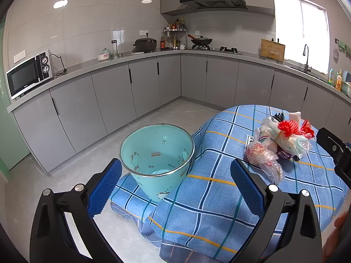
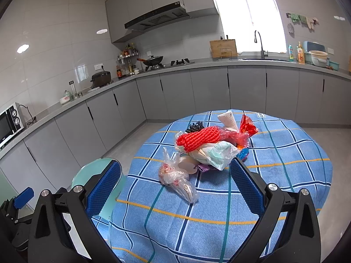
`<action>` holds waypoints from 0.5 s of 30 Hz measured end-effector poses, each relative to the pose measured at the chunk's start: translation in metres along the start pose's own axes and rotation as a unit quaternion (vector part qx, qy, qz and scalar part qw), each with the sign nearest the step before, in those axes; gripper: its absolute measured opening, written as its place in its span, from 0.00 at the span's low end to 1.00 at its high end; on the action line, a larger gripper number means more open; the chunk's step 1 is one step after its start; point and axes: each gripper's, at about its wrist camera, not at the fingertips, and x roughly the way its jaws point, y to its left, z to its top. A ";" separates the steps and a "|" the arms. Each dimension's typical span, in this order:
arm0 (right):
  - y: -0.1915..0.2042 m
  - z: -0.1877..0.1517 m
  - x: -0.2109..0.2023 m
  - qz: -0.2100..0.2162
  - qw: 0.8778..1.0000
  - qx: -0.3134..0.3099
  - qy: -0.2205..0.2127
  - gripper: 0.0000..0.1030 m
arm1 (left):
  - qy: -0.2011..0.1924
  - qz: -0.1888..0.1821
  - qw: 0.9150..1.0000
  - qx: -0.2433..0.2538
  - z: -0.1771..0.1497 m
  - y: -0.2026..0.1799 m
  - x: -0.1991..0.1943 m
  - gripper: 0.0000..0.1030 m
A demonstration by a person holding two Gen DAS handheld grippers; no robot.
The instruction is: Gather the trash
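A heap of trash (image 2: 208, 146) lies on a round table with a blue checked cloth (image 2: 274, 175): red foam netting (image 2: 199, 138), crumpled plastic bags (image 2: 177, 179), a red wrapper, white netting. The same trash heap (image 1: 280, 142) sits at right in the left wrist view. An empty teal bin (image 1: 156, 153) stands at the table's left edge, partly on the hanging cloth. My left gripper (image 1: 175, 188) is open, its left finger beside the bin. My right gripper (image 2: 175, 186) is open, just short of the bags, nothing held. The bin (image 2: 96, 171) shows behind its left finger.
Grey kitchen cabinets and counter wrap around the room beyond the table. A microwave (image 1: 28, 74) stands at the left, a wok on a stove (image 1: 201, 41) at the back, a sink under the window (image 2: 261, 54). Grey floor (image 1: 87, 164) lies between table and cabinets.
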 end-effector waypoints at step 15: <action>0.000 0.000 -0.001 0.000 1.000 0.004 -0.003 0.96 | 0.000 -0.001 1.000 0.001 0.000 -0.001 -0.001 0.94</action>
